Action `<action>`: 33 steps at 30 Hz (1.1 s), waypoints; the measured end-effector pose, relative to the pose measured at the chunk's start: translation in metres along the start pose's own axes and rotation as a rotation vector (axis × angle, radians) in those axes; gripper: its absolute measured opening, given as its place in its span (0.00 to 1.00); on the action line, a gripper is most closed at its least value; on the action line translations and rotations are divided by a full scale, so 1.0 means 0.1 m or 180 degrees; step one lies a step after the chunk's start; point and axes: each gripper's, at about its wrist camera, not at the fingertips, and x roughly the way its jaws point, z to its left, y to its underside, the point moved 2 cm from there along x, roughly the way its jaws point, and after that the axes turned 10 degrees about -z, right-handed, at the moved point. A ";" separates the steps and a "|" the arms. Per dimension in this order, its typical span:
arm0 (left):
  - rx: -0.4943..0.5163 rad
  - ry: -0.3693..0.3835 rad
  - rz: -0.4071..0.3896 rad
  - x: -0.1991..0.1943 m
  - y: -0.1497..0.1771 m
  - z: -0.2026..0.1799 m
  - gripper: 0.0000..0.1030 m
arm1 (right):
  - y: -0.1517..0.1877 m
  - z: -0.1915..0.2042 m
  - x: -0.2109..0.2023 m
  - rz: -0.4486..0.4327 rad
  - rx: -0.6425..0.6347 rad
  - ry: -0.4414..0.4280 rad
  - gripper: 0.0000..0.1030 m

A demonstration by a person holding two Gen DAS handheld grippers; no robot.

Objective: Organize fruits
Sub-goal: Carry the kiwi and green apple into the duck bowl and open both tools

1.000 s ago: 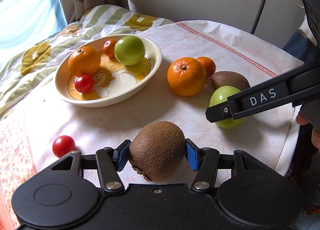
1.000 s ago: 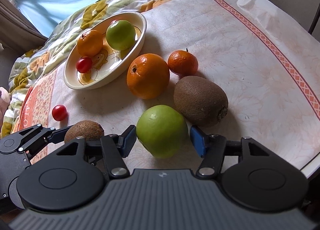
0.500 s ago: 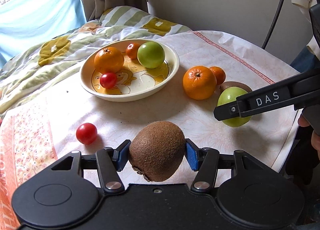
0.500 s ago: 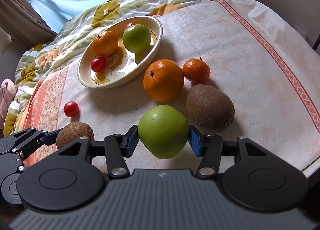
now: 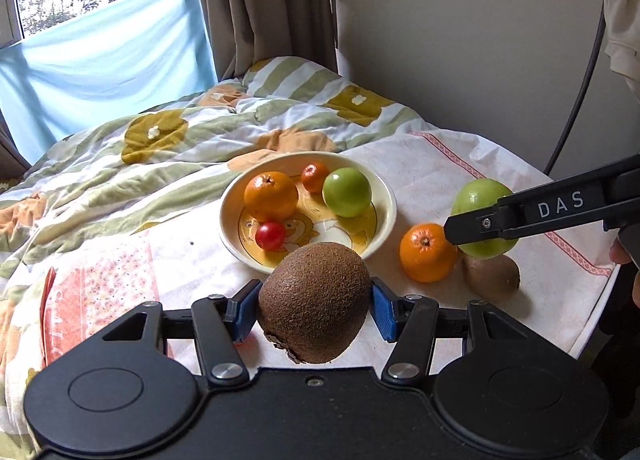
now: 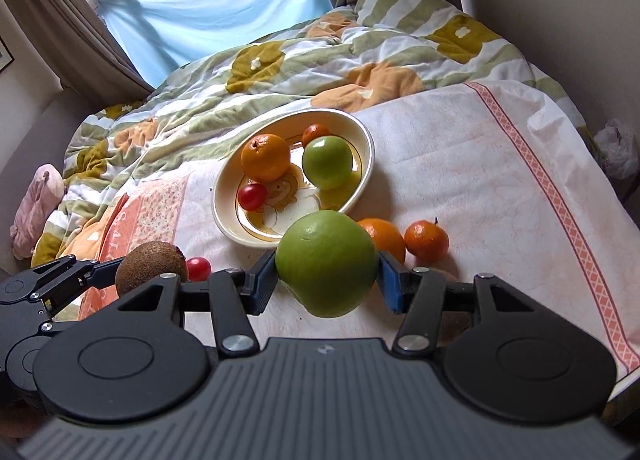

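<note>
A brown kiwi [image 5: 314, 302] is clamped between the blue pads of the left gripper [image 5: 313, 306], above the cloth, at 6 o'clock from the bowl [image 5: 386, 195]. Its long axis runs diagonally, rounded end toward 1 o'clock, stem end toward 7 o'clock. A green apple [image 6: 326, 262] is gripped by the right gripper [image 6: 327, 280], w/ dimpled end toward 6 o'clock. An orange [image 6: 382, 240], a mandarin [image 6: 426, 240] & a cherry tomato [image 6: 199, 268] are left on the cloth; a 2nd kiwi [image 5: 492, 276] lies at 4 o'clock from the bowl.

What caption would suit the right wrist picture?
Right gripper holds a green apple above the table, the fruit bowl just beyond.
</note>
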 end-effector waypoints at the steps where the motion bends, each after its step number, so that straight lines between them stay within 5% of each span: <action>1: -0.0029 -0.0029 -0.0014 0.01 -0.05 0.02 0.59 | -0.04 0.00 0.01 -0.0001 -0.0017 -0.0020 0.66; 13: -0.0263 -0.0364 0.0079 0.49 -0.36 0.13 0.59 | -0.55 -0.11 0.49 0.0194 -0.0337 -0.0314 0.66; 33: -0.0240 -0.0414 0.0527 1.42 -0.28 0.06 0.59 | -0.76 -0.34 1.24 0.0572 -0.0528 -0.0456 0.66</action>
